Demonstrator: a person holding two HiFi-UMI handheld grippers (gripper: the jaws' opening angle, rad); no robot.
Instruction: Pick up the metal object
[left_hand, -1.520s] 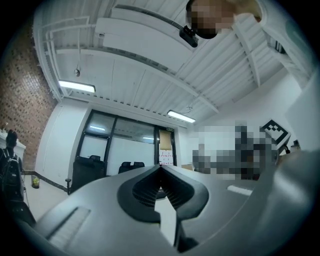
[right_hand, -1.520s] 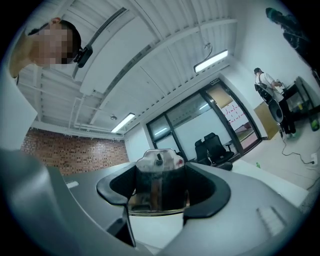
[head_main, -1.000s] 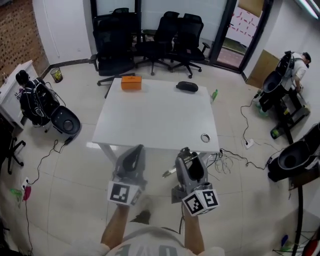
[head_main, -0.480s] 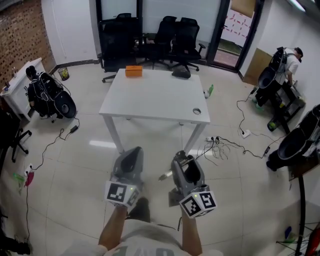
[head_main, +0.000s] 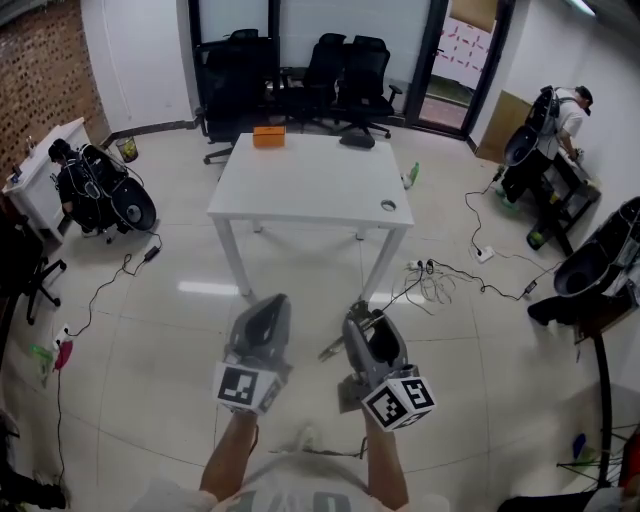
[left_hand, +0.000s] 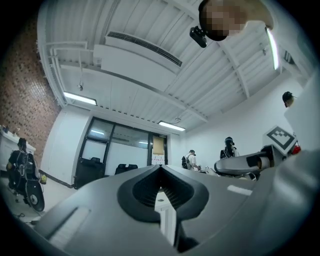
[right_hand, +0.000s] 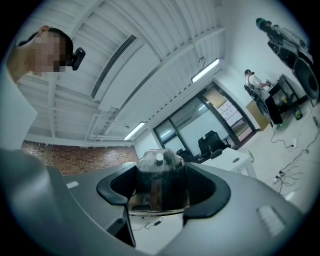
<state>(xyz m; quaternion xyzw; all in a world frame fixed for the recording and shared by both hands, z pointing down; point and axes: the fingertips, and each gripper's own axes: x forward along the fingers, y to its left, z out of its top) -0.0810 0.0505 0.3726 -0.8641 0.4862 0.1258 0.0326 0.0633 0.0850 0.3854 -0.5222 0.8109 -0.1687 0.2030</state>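
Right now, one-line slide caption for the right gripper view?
Right gripper clamped on a shiny metal object, white table and black office chairs beyond.

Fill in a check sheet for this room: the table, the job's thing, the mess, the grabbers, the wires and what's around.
Surface: white table, on a tiled floor.
Job's things: metal object, off the table, in the right gripper.
Clutter: orange box, black object, small ring, all on the table.
Grippers: right gripper shut on the metal object; left gripper shut, empty.
Cables: loose cables on the floor beside the table.
Surroundings: office chairs, brick wall, a person at right.
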